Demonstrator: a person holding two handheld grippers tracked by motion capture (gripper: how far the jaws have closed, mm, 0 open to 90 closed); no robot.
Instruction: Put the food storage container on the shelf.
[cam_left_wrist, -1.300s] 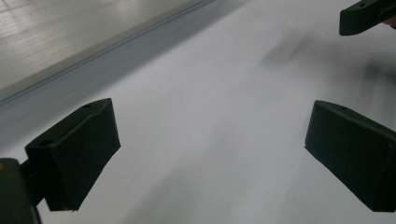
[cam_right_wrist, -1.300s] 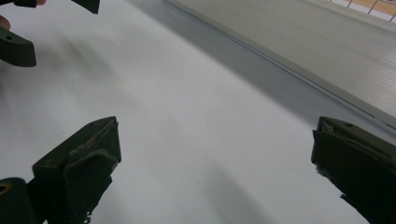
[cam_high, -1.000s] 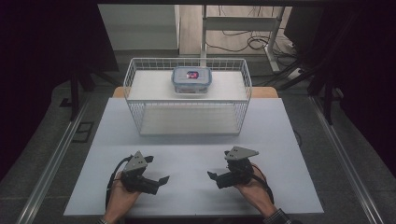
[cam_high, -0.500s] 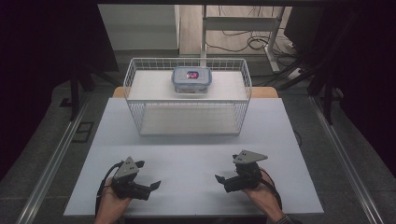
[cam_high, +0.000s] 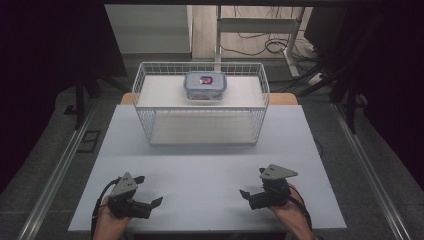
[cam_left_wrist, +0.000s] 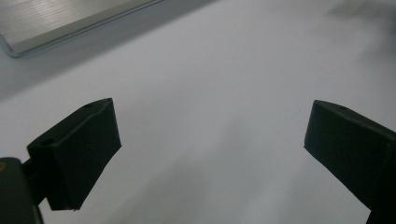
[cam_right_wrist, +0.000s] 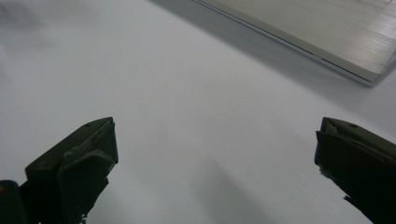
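While both grippers lie low over the near edge of the white table (cam_high: 210, 165), nothing sits between their jaws.

Item 1, left gripper (cam_high: 150, 204): jaws spread wide, released, holding nothing; bare table surface beneath and ahead of its fingertips (cam_left_wrist: 88, 144).

Item 2, right gripper (cam_high: 246, 194): jaws likewise parted and empty; its fingertips (cam_right_wrist: 84, 154) stand over bare table.

Item 3, lidded container (cam_high: 205, 85): clear plastic, blue-rimmed lid, something red inside. It stands at the far side of the wire basket (cam_high: 150, 125), well ahead of both sets of fingertips, roughly midway between the two grippers' lines of reach.

Item 4, wire basket: white mesh walls, open top, between the fingertips and the container.

Risks, as judged:
- A low, straight reach would drive the fingertips into the near mesh wall and shove the basket; the approach likely has to go over the rim.
- The container's smooth lid and rounded corners may slip from a narrow pinch, tipping it inside the basket.
- Trailing cables could snag the basket rim.
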